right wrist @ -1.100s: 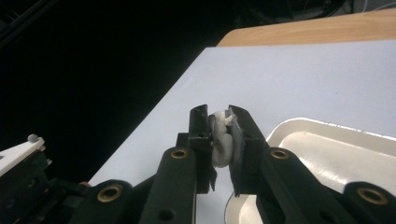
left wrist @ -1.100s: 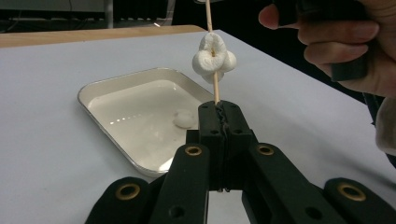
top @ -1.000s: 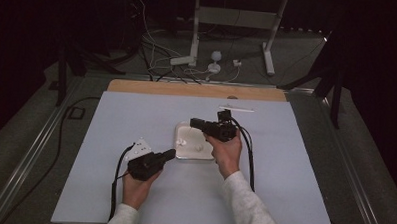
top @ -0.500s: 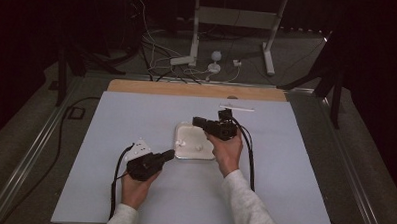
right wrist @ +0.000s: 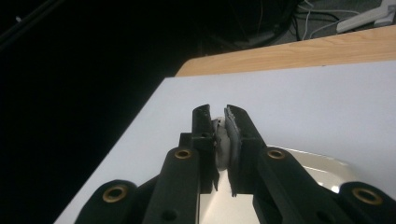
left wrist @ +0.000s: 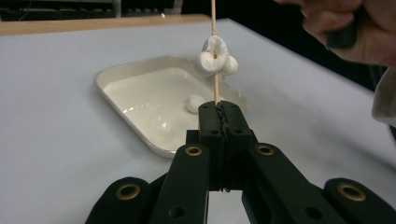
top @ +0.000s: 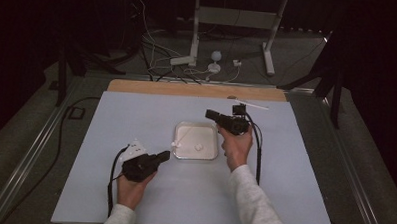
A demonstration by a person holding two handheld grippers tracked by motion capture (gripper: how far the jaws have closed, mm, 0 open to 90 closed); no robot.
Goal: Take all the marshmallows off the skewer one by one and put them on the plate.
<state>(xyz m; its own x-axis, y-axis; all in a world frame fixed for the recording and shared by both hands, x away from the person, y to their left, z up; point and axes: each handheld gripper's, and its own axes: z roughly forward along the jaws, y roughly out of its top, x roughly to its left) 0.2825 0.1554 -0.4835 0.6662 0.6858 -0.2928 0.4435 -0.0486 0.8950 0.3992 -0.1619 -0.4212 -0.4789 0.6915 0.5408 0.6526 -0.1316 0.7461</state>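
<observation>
High view: a pale blue counter [top: 136, 115] with a bare wooden strip along its far edge spans the scene, ringed by dark floor and trailing cables. At its centre lies a shallow white tray [top: 182, 151], rounded at the corners, with one loose marshmallow [top: 199, 147] resting inside. A person's two forearms, in light sleeves, come in from the near edge.

The left claw [top: 164, 156] sits low over the counter just off the tray's near left corner, its jaws clamped tight on a thin wooden skewer [left wrist: 215, 91]. In the left gripper view the skewer rises straight from the closed jaws and runs through a small cluster of marshmallows [left wrist: 215, 58], threaded a little above the claw and hanging over the tray's near rim.

The right claw [top: 210, 114] is held up beyond the tray's far right corner, pointing toward the left side of the counter and well apart from the skewer. The right gripper view shows its jaws pinched on a squashed white marshmallow piece [right wrist: 222, 144], flattened between the pads, with the tray's rim [right wrist: 322, 161] below and to the right.
</observation>
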